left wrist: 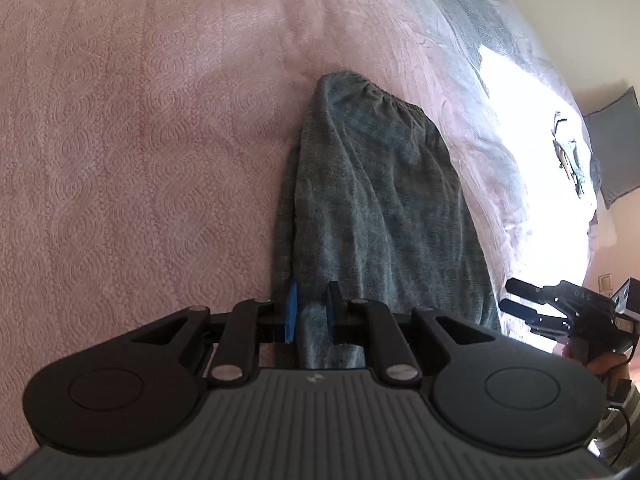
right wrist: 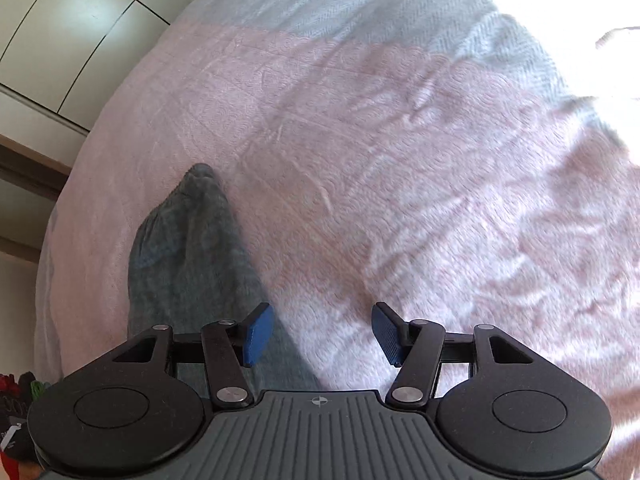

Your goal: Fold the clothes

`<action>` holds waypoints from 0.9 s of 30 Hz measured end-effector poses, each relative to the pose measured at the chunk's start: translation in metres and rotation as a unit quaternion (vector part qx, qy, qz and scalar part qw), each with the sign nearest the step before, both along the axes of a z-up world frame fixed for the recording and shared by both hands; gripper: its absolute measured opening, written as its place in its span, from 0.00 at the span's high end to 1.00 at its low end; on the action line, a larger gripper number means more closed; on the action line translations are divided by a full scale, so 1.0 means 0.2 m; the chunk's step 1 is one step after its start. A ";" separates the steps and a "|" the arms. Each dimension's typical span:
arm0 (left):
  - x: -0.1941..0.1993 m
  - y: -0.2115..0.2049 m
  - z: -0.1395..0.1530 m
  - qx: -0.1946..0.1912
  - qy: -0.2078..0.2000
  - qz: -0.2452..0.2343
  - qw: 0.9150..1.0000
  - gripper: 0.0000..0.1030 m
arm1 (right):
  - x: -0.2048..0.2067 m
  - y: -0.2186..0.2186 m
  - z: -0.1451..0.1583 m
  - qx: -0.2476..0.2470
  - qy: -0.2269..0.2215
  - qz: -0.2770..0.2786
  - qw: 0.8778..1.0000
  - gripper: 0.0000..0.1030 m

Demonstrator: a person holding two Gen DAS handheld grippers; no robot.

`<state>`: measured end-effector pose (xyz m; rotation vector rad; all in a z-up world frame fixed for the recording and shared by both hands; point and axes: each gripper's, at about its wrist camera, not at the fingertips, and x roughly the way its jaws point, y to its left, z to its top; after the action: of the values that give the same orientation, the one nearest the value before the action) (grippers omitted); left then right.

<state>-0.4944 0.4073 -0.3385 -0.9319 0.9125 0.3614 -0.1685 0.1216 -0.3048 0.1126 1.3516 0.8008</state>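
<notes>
A grey-green garment (left wrist: 372,184) with a gathered elastic band at its far end lies lengthwise on the pink bedspread (left wrist: 140,140). My left gripper (left wrist: 312,294) is shut on the garment's near end, and a fold of the cloth runs between its blue pads (left wrist: 292,312). In the right wrist view the same garment (right wrist: 188,256) lies to the left. There my right gripper (right wrist: 322,322) stands open above the bedspread (right wrist: 380,200) with nothing between its fingers; its left pad (right wrist: 258,334) is over the garment's edge. The right gripper (left wrist: 507,295) also shows in the left wrist view, beyond the garment's right side.
A pale grey blanket (right wrist: 380,12) covers the bed's far part. Bright sunlight (left wrist: 532,140) washes out the bed's right side, where a small patterned cloth (left wrist: 568,152) lies. A grey cushion (left wrist: 612,140) is beyond the bed. White cupboard doors (right wrist: 68,28) stand at left.
</notes>
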 end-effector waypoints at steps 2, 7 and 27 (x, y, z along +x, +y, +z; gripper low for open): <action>0.00 -0.01 0.00 0.001 -0.002 -0.005 1.000 0.91 | -0.02 -0.02 0.01 -0.002 0.000 -0.001 1.000 0.43; -0.04 -0.02 0.02 0.017 -0.009 0.000 1.000 1.00 | -0.06 -0.06 0.02 0.001 -0.003 -0.011 1.000 0.43; -0.38 -0.33 0.13 -0.032 -0.004 0.021 0.999 0.84 | -0.26 -0.45 0.11 -0.008 0.047 -0.027 0.998 0.43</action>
<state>-0.5713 0.3404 -0.3126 -1.0116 0.9024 0.3648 -0.2203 0.0308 -0.2829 0.1760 1.4374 0.7470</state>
